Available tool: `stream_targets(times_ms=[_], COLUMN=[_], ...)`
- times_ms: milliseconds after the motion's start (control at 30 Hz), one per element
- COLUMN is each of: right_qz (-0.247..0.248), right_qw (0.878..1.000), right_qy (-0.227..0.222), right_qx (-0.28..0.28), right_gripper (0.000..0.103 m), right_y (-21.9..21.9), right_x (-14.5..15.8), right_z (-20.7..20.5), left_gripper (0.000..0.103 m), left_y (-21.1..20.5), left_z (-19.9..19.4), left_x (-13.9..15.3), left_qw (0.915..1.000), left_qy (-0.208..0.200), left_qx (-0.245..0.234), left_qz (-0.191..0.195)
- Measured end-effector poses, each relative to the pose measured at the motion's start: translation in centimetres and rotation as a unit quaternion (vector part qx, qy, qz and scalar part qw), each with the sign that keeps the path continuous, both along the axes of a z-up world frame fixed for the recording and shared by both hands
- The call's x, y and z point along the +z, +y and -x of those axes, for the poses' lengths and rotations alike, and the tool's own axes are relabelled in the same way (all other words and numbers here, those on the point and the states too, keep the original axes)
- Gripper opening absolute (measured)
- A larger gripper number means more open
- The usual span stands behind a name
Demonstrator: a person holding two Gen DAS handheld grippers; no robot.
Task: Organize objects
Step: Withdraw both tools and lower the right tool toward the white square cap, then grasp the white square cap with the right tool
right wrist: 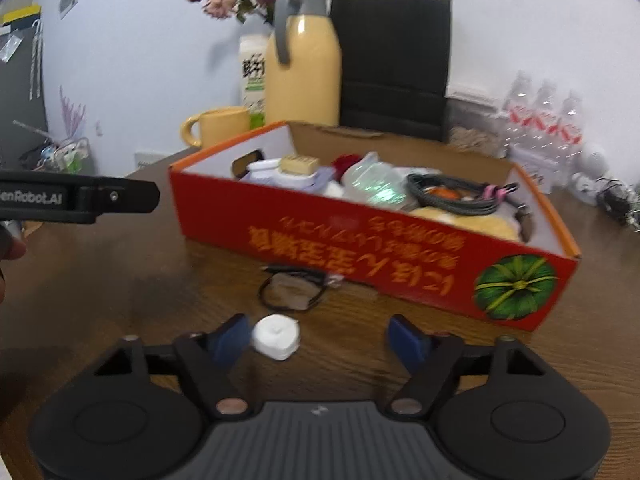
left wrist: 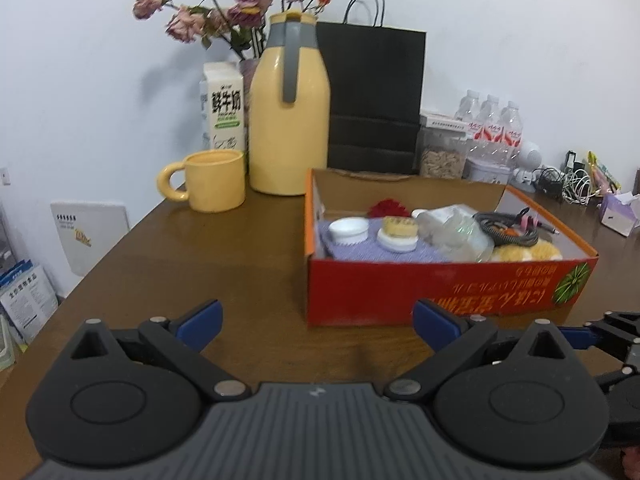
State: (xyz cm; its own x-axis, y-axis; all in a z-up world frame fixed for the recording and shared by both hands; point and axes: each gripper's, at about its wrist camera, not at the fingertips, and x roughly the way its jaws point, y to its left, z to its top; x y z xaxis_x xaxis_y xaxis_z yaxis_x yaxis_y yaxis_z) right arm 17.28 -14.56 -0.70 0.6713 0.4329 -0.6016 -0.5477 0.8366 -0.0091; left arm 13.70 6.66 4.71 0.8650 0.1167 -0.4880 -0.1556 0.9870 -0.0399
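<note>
A red cardboard box (left wrist: 440, 284) (right wrist: 360, 248) stands on the brown table, filled with small items: white jars, a clear bag, a coiled cable, yellow puffs. In front of it lie a white roll of tape (right wrist: 276, 337) and a black hair tie on a small packet (right wrist: 290, 291). My right gripper (right wrist: 320, 338) hovers low over the table with its jaws apart; the white roll sits just inside its left finger, not pressed. My left gripper (left wrist: 318, 326) is open over bare table, left of the box's front corner. The left gripper's black body (right wrist: 80, 197) shows at the right view's left edge.
Behind the box stand a yellow mug (left wrist: 210, 180), a yellow thermos jug (left wrist: 290, 120), a milk carton (left wrist: 223, 110), dried roses, a black paper bag (left wrist: 374, 96) and water bottles (left wrist: 494, 128). Cables and a tissue box (left wrist: 620, 216) lie at the far right.
</note>
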Motion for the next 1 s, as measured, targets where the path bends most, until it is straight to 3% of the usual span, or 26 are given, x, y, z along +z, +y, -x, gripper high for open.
stream_targets(times_ms=[267,1000], right_qz=[-0.009,-0.029], right_qw=[1.000,0.998], right_qy=[0.019,-0.045], right_qx=[0.010,-0.023], right_gripper=[0.027,0.027], right_y=[0.7,-2.3], right_x=[-0.5,0.1], right_z=[-0.5,0.1], left_gripper=[0.103,0.103], left_y=[0.9,-1.2], left_z=[0.8,-0.1], left_x=[-0.4,-0.8], left_qw=[0.9999,0.9998], left_qy=[0.006,0.017], left_qx=[0.004,-0.005], left_qz=[0.007,0.002])
